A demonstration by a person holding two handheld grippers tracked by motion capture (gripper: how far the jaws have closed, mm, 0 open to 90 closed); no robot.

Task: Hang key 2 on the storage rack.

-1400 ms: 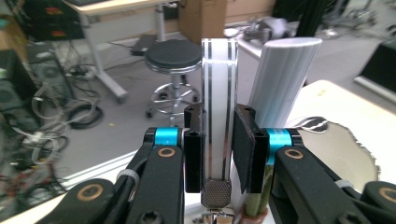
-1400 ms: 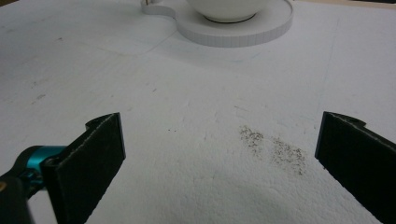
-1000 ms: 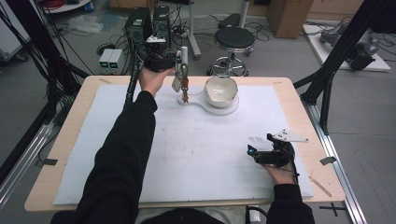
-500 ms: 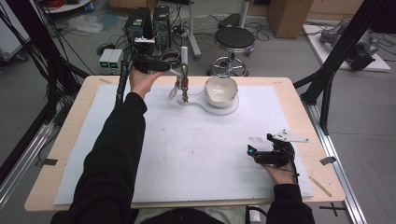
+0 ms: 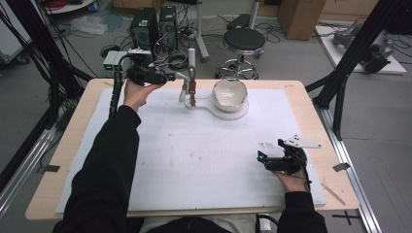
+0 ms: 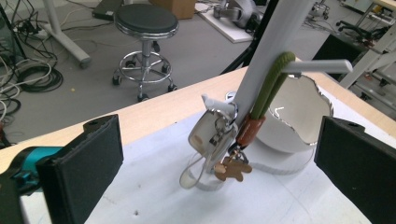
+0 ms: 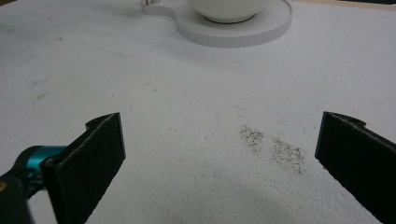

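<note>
Centrally in the left gripper view, a bunch of keys on a green cord loop with a brown leather tag and a brass bear-shaped charm (image 6: 233, 140) hangs from the peg of a white upright stand (image 6: 275, 51), just beside a glossy white bowl (image 6: 294, 116). In the high view the same bunch sits upper centre (image 5: 191, 90). The left gripper (image 5: 182, 82), jaws spread wide and empty, faces the bunch from the frame's left; judged, the approach-to-grasp step is in hand. The next move calls for advancing until the jaws bracket the cord, then closing and lifting it off the peg. The right gripper (image 5: 265, 150), likewise released, rests lower right on the white foam mat (image 5: 204, 155). The individual keys are hard to distinguish; the stand's top is cut off.
</note>
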